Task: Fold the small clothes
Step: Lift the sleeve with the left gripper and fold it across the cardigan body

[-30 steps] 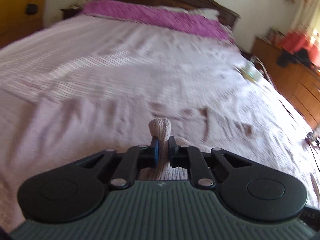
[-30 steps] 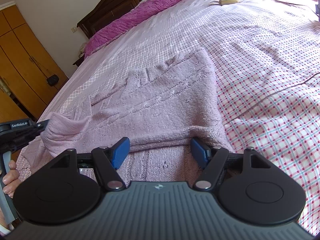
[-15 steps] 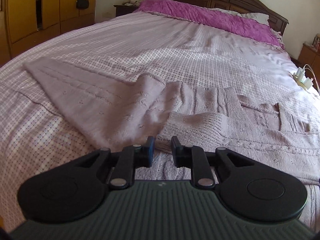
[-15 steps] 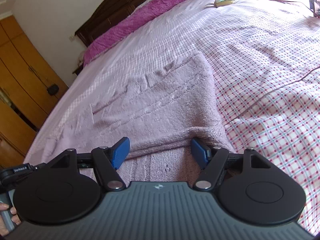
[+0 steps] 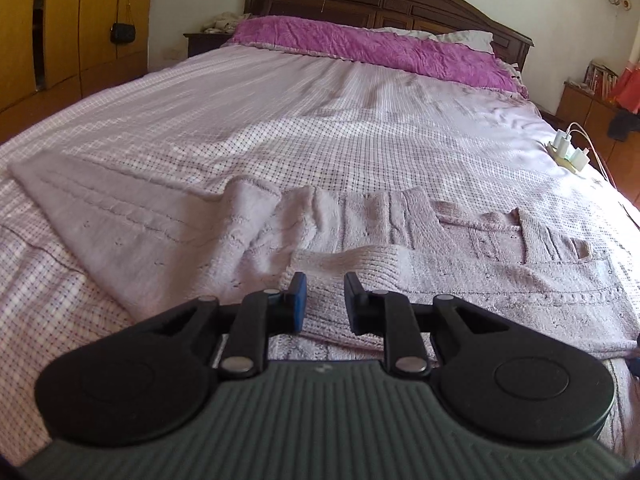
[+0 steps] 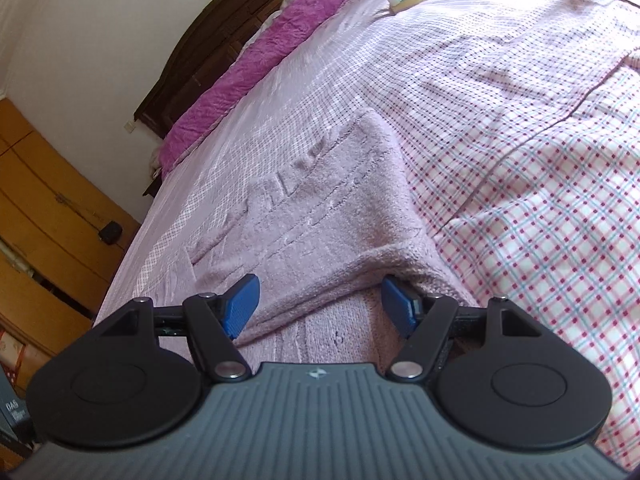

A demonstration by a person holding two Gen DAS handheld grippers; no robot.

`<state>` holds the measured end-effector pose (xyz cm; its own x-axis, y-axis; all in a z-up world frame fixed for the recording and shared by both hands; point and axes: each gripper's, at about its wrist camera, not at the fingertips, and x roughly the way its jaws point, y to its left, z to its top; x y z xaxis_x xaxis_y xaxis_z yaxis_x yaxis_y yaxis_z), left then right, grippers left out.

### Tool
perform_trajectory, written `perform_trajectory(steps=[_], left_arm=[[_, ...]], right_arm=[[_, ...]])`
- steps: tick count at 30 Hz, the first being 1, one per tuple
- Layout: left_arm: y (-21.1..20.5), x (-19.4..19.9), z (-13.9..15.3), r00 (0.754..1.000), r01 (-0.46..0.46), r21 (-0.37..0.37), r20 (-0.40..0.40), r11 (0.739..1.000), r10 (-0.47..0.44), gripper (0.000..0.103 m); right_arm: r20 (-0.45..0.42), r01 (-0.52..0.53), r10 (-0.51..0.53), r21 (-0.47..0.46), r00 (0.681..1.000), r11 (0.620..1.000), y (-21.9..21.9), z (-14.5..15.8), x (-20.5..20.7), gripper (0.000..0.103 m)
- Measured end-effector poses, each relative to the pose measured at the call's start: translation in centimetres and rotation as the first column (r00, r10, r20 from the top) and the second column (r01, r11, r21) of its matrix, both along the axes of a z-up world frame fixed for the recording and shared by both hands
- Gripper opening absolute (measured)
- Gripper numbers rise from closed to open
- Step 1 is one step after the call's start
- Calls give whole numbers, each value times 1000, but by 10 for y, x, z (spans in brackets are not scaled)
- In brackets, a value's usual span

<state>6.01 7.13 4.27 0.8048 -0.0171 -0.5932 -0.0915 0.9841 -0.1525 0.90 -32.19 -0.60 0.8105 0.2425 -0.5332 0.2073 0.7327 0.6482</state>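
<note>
A pale pink knitted sweater [image 5: 460, 276] lies spread on the bed, one sleeve laid across its body with the ribbed cuff [image 5: 352, 260] just ahead of my left gripper [image 5: 325, 298]. That gripper is open a little and holds nothing. The other sleeve [image 5: 120, 208] stretches out to the left. In the right wrist view the sweater [image 6: 320, 216] lies flat with a folded edge near my right gripper [image 6: 318, 300], which is wide open and empty just above the knit.
The bed has a checked pink sheet [image 5: 360, 120] and a purple blanket [image 5: 360, 46] by the dark headboard. A power strip with chargers [image 5: 568, 152] lies at the bed's right side. Wooden wardrobes [image 5: 60, 28] stand to the left, a dresser [image 5: 592, 108] to the right.
My left gripper has let go of the sleeve cuff, laid it across the sweater and drawn back with its jaws opening. The right gripper stays open and has tilted slightly.
</note>
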Motion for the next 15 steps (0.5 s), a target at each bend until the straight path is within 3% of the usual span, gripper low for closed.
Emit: perform_trajectory(steps=[7,10,15], left_arm=[[5,5,-8,1000,-13,-24,-20,1000,12,22],[5,3,-7,1000,-5,-21,-15,1000,5,22],[2,2,-4,1000,12,-25,-6,1000,-12,22]], right_arm=[[-3,10,-9,49,1000,999,2,0,-10,74],[-5,10,-10,25,1000,1000,5,-2,-4,74],[39,95,-98,75,994,993,-4,-6,10,72]])
